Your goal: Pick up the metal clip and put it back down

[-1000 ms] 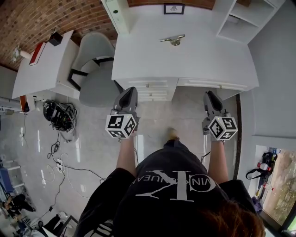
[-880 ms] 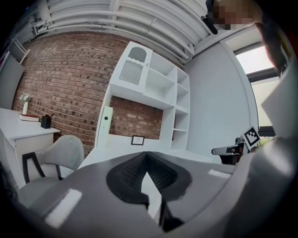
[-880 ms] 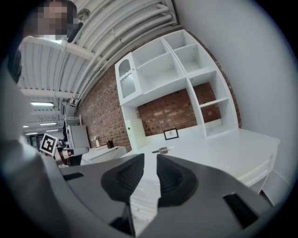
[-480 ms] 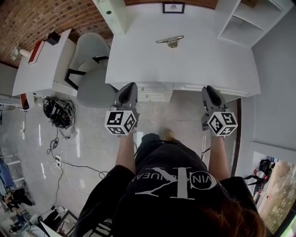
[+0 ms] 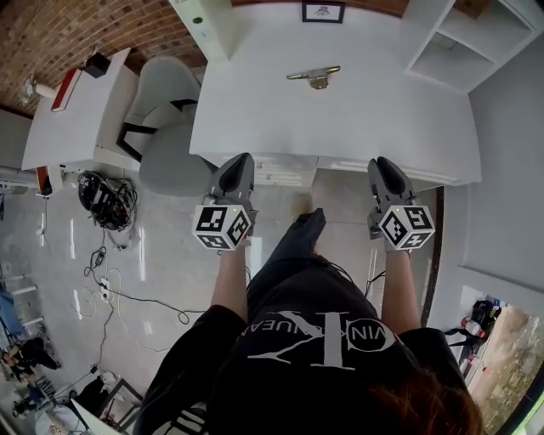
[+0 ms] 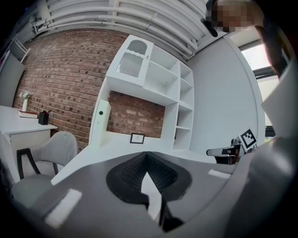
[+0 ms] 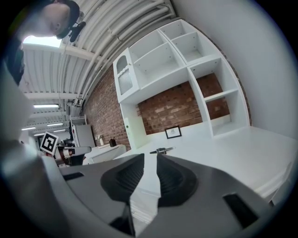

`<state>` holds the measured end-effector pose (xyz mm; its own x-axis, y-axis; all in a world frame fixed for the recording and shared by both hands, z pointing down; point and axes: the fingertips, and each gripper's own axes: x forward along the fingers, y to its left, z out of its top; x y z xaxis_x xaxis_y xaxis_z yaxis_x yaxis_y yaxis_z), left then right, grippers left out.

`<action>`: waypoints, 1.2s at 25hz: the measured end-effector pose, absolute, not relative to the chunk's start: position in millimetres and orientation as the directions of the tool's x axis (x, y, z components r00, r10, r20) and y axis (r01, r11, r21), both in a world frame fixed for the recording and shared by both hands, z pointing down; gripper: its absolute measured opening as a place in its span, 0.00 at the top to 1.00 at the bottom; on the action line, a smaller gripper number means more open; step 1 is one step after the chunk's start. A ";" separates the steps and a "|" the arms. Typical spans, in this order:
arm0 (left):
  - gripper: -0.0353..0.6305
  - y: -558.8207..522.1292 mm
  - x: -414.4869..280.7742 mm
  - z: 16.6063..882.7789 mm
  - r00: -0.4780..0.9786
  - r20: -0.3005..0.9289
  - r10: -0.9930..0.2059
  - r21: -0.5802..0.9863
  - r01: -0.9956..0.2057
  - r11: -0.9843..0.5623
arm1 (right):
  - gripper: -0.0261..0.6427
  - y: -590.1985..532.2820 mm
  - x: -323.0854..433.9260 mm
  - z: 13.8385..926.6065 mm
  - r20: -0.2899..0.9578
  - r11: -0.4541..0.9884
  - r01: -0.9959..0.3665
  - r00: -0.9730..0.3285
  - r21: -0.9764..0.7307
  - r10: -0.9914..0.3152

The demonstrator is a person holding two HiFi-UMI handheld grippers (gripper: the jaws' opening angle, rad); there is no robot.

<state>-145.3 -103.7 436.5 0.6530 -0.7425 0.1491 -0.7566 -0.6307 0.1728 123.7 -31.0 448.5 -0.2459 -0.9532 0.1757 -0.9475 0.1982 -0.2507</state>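
The metal clip lies on the white desk toward its back, near the middle, and shows small beyond the jaws in the right gripper view. My left gripper is at the desk's front edge on the left, pads meeting at the tips, with nothing held. My right gripper is level with it at the front edge on the right. Its pads stand a narrow gap apart and hold nothing. Both are well short of the clip.
A small framed picture stands behind the clip. White shelving rises at the desk's back right. A grey chair and a second white desk are to the left. Cables lie on the floor.
The person has stepped toward the desk. Both grippers have come forward from over the floor to the desk's front edge. The clip has not moved.
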 end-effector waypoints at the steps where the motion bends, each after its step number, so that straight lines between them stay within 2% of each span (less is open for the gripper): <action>1: 0.94 -105.8 -142.8 438.0 0.654 0.150 -0.742 0.173 -0.756 -0.631 | 0.89 -34.6 123.8 449.9 0.178 0.204 -0.947 -0.252 -0.249 -0.951; 9: 0.94 -142.7 -115.5 446.8 0.647 0.135 -0.750 0.173 -0.761 -0.625 | 0.89 -86.1 132.9 459.9 0.196 0.264 -0.940 -0.306 -0.216 -0.932; 17: 0.94 -193.8 -82.5 455.1 0.616 0.144 -0.774 0.196 -0.785 -0.588 | 0.89 -157.2 133.9 472.6 0.301 0.419 -0.901 -0.432 -0.111 -0.850; 30: 0.94 -245.0 -60.7 473.4 0.589 0.194 -0.784 0.206 -0.806 -0.555 | 0.89 -235.2 119.8 500.1 0.432 0.568 -0.822 -0.501 0.032 -0.749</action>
<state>-60.7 -245.0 473.4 0.5895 -0.7841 0.1944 -0.8060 -0.5549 0.2059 119.8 -235.2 500.1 -0.5014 -0.7495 0.4323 -0.8221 0.5684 0.0320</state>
